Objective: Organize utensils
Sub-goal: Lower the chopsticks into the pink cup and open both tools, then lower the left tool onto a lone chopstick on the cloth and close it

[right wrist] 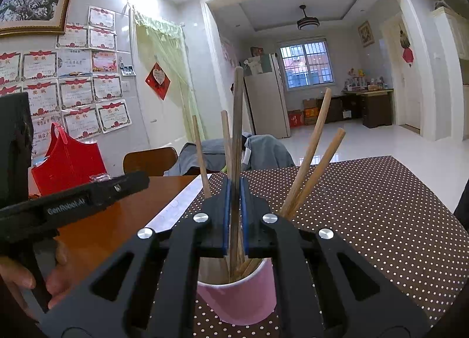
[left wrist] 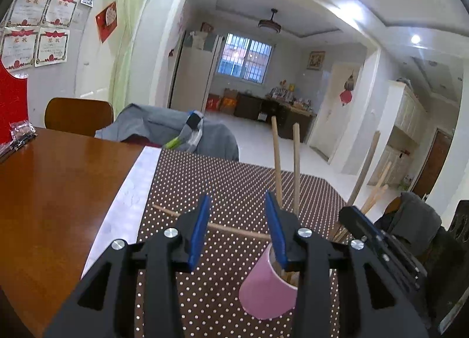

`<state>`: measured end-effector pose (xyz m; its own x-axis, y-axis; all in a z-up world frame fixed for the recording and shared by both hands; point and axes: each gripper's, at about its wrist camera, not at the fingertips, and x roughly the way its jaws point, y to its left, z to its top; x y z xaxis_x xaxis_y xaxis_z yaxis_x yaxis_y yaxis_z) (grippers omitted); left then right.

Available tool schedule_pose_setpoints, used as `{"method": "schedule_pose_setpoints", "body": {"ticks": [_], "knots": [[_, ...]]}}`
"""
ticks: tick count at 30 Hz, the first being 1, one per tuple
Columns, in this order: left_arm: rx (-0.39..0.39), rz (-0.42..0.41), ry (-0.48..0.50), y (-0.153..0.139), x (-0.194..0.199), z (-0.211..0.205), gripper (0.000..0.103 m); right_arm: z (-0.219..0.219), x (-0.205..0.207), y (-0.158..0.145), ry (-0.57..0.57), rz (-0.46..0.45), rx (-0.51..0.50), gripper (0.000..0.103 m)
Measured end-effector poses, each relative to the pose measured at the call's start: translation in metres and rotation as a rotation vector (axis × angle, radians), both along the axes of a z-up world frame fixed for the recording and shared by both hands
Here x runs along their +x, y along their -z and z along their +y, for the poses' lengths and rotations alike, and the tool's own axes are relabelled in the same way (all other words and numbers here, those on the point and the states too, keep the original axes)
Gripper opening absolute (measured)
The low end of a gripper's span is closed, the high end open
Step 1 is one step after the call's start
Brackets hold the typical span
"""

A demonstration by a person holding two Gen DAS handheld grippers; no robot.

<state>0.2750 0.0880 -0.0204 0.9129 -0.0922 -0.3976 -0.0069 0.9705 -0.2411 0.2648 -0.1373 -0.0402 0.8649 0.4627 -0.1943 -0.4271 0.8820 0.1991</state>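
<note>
At lower centre my right tool (right wrist: 235, 211) pinches a dark wooden chopstick (right wrist: 236, 132) over the pink paper cup (right wrist: 237, 302); I judge it needs lowering in. My left tool (left wrist: 237, 229) is spread, nothing between, framing a pale wooden chopstick (left wrist: 234, 229) lying farther back on the dotted bench (left wrist: 293, 185), likely next.

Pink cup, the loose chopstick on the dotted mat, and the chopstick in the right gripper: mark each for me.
pink cup (right wrist: 237, 302), right wrist view, front wall below the rim.
loose chopstick (left wrist: 234, 229), left wrist view, mid-shaft between the open left gripper's pads.
held chopstick (right wrist: 236, 121), right wrist view, upper shaft above the right gripper.
</note>
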Motion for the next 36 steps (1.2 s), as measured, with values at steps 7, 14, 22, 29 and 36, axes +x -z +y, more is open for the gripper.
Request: {"method": "schedule_pose_setpoints", "body": {"ticks": [7,14,22,29,36], "knots": [[-0.067,0.162,-0.023,0.012,0.021,0.011,0.047,0.003,0.001,-0.005,-0.009,0.033,-0.038,0.021],[-0.228,0.316,-0.066,0.036,0.054,0.032,0.047,0.008,0.004,-0.009,0.006,0.01,-0.075,0.048],[-0.291,0.394,-0.115,0.057,0.087,0.037,0.047,0.008,0.021,-0.015,0.023,0.026,-0.045,0.052],[-0.352,0.456,-0.179,0.072,0.114,0.041,0.047,0.009,0.032,-0.019,0.021,0.028,-0.042,0.053],[-0.342,0.471,-0.221,0.081,0.125,0.048,0.045,0.012,0.039,-0.019,0.004,0.032,-0.041,0.055]]}}
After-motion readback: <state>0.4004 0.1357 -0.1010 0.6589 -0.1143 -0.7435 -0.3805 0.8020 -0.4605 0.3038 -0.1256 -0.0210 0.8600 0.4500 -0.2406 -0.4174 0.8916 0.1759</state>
